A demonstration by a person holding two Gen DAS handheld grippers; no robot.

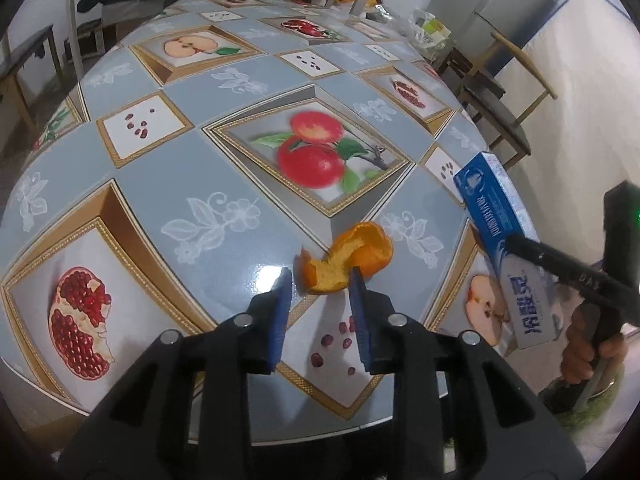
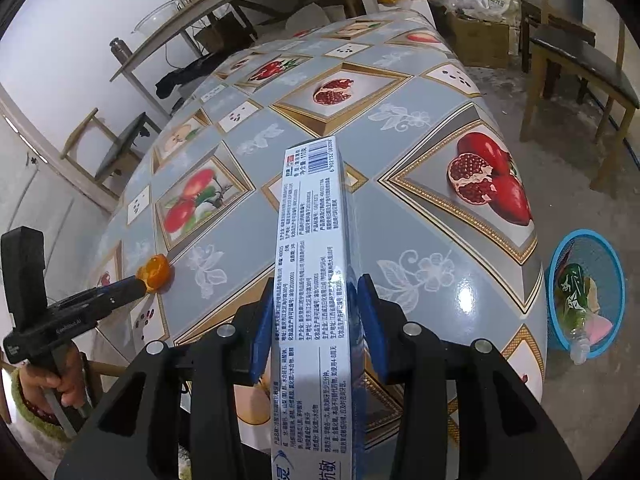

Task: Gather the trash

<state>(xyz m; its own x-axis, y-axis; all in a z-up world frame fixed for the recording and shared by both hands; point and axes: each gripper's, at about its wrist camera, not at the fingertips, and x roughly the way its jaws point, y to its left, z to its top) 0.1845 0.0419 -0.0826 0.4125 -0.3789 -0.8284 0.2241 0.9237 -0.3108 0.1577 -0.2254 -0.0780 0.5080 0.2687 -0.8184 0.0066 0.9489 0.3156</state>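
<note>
A piece of orange peel lies on the fruit-patterned table near its front edge. My left gripper stands open around the peel's near end: the right blue pad overlaps the peel and the left pad stands a little apart from it. In the right wrist view the same gripper reaches the peel from the left. My right gripper is shut on a long blue and white toothpaste box, held above the table. That box also shows at the right of the left wrist view.
A blue mesh basket stands on the floor right of the table, with a plastic bottle and other trash in it. Wooden chairs stand around the table. Boxes and bags crowd the floor at the far end.
</note>
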